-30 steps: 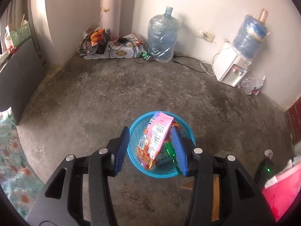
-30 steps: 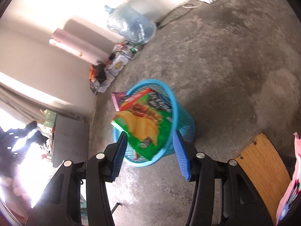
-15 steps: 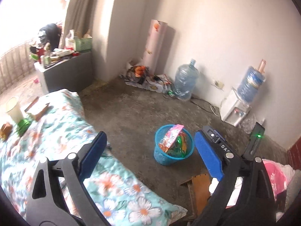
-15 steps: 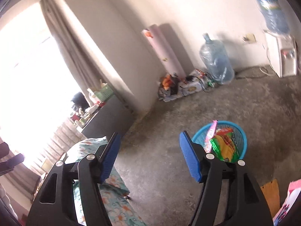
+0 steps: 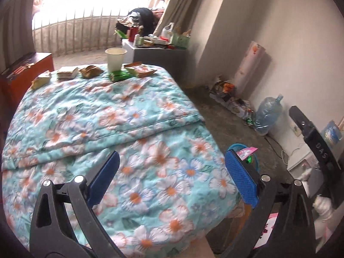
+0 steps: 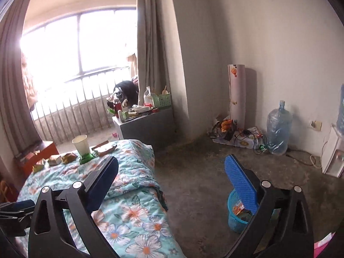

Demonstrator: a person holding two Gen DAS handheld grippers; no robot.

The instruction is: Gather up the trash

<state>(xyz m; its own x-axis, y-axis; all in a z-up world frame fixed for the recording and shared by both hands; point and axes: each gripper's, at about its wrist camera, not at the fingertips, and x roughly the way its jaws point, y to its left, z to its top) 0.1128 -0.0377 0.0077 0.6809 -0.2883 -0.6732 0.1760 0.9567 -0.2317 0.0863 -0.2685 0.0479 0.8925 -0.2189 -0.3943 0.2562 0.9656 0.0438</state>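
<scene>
two hand-held grippers, both with jaws spread wide and nothing between them: the left hand-held gripper (image 5: 171, 178) hangs over a floral quilt (image 5: 120, 129) covering a bed, and the right hand-held gripper (image 6: 172, 180) hangs above the bed's edge and the concrete floor (image 6: 204, 172). the jaws of both have just been opening, with nothing caught in either pair. each has two blue pads; one left pad (image 5: 240, 178) partly hides the blue basket (image 5: 255, 161) on the floor beside the bed, and one right pad (image 6: 240, 182) partly hides the same basket (image 6: 236, 221) in the right wrist view. one basket in all, holding at least two wrappers: a pink packet (image 5: 247, 151) sticking above the rim and a green scrap just under it. at the far end of the quilt sits a row of trash: one white paper cup (image 5: 115, 59) standing upright, one green packet (image 5: 119, 76) at its foot, one orange-and-tan packet (image 5: 140, 69) just beside it, and three more crumpled brownish wrappers (image 5: 91, 71) to the left, six pieces counted. beyond the bed, one grey cabinet (image 6: 148, 126) crowded with small items too tangled to count, one barred window, one rolled mat (image 6: 236, 94) upright in the corner, one empty water jug (image 6: 278, 129) on the floor, and a pile of clutter between them.
</scene>
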